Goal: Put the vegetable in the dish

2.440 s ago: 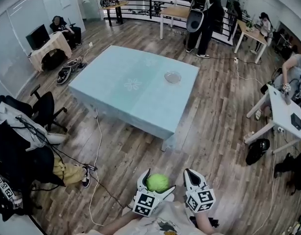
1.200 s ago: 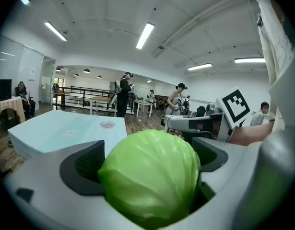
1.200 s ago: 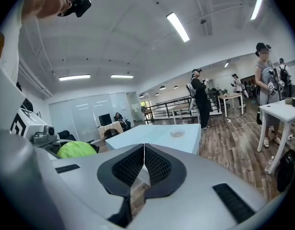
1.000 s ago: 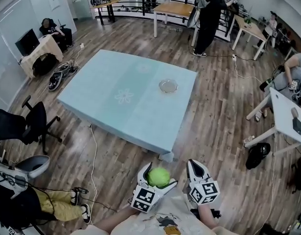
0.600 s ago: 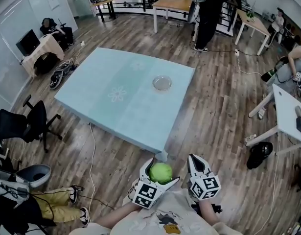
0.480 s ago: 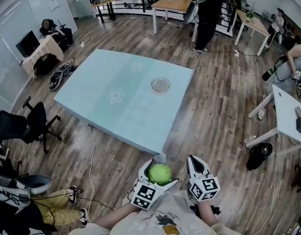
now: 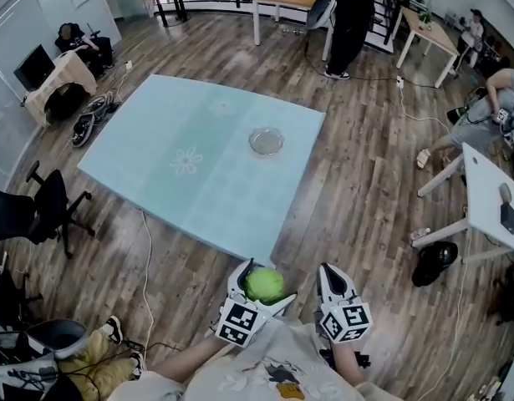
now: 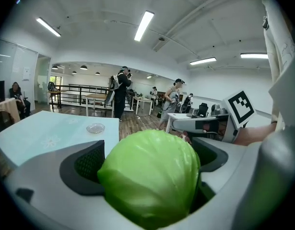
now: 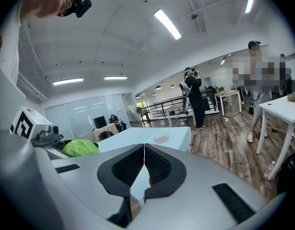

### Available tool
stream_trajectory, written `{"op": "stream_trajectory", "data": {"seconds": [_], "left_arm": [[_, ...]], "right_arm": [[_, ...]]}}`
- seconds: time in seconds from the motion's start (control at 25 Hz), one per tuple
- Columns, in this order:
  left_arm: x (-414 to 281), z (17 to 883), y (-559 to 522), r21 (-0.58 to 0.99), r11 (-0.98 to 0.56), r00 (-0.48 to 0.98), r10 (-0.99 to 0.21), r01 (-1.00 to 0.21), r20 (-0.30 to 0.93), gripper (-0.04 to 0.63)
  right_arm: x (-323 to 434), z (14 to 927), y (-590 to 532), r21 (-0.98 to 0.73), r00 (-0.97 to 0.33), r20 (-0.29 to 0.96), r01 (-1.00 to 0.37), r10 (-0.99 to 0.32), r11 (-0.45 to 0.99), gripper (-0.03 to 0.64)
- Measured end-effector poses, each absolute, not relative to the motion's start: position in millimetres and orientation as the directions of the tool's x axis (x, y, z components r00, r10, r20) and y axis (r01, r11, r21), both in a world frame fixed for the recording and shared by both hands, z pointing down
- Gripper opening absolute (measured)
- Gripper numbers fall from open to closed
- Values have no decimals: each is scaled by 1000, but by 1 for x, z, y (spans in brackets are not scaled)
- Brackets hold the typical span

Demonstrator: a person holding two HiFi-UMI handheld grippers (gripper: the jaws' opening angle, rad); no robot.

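Observation:
A round green cabbage (image 7: 264, 284) (image 8: 149, 176) sits between the jaws of my left gripper (image 7: 259, 286) (image 8: 147, 171), which is shut on it, held close to my body over the wooden floor. In the right gripper view the cabbage (image 9: 80, 147) shows at the left. My right gripper (image 7: 330, 284) (image 9: 144, 163) is beside it, shut with nothing between its jaws. A small clear glass dish (image 7: 266, 140) (image 8: 95, 128) (image 9: 161, 138) stands on the pale blue table (image 7: 181, 190) ahead, near its right side.
The table's near corner (image 7: 258, 260) lies just ahead of the grippers. A cable (image 7: 145, 266) runs across the floor at the left. Office chairs (image 7: 35, 211) stand left; a white desk (image 7: 491, 199) and a seated person (image 7: 491, 111) right. A person (image 7: 353, 15) stands beyond the table.
The view has moved closer to the table; its near corner now lies just ahead of the grippers. The cabbage stays held in my left gripper, and the right stays shut.

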State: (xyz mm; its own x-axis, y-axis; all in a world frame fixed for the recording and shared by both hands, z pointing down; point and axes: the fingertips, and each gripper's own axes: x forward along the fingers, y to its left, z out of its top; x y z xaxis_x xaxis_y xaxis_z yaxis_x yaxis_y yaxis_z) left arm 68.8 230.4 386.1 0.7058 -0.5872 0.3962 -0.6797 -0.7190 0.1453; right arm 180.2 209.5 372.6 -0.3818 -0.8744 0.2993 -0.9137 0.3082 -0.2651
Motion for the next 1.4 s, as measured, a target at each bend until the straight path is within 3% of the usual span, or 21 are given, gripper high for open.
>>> {"op": "stream_trajectory", "data": {"seconds": [0.72, 1.4], "left_arm": [[5, 368, 44, 170, -753, 759, -572, -636, 311, 569], [55, 374, -48, 132, -792, 780, -534, -597, 327, 569]], "right_arm": [[100, 347, 43, -191, -321, 279, -942, -905, 275, 23], [131, 375, -22, -220, -303, 316, -945, -899, 241, 23]]}}
